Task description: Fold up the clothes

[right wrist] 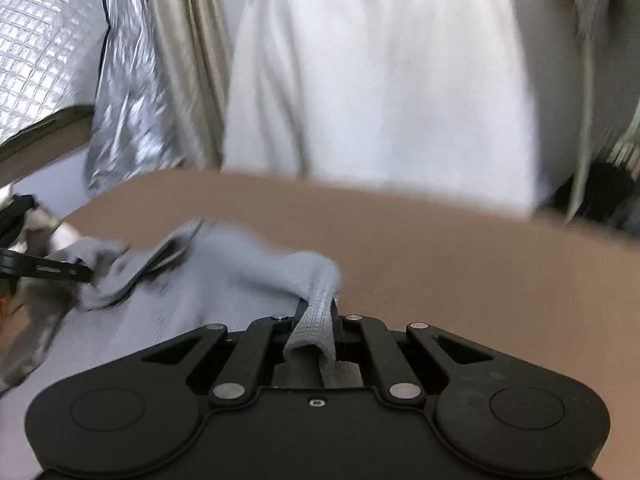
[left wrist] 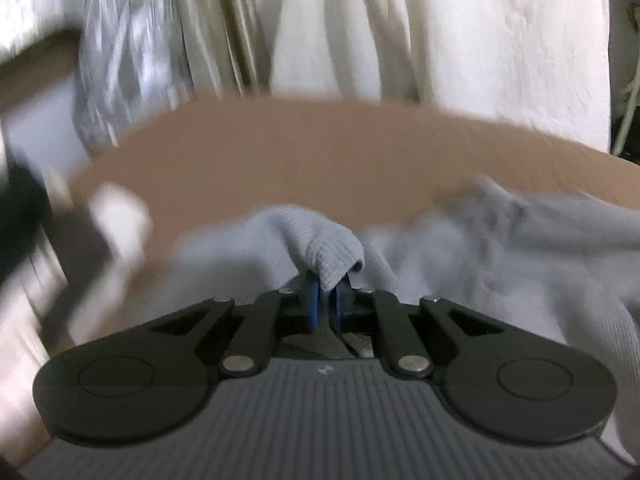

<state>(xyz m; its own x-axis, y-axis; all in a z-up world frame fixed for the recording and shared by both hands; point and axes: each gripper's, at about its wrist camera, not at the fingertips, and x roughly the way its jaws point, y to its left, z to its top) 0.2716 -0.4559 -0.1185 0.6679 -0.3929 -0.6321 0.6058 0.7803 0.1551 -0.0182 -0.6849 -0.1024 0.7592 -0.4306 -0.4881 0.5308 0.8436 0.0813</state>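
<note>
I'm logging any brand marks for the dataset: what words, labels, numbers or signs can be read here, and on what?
None can be read.
The left gripper body bears only a tiny pale mark, too small to read.
The grey garment, brown table and right gripper show no text.

A pale grey-blue waffle-knit garment [left wrist: 500, 248] lies rumpled across the lower half of both frames on a brown surface, one bunched fold raised at lower centre, another at left
</note>
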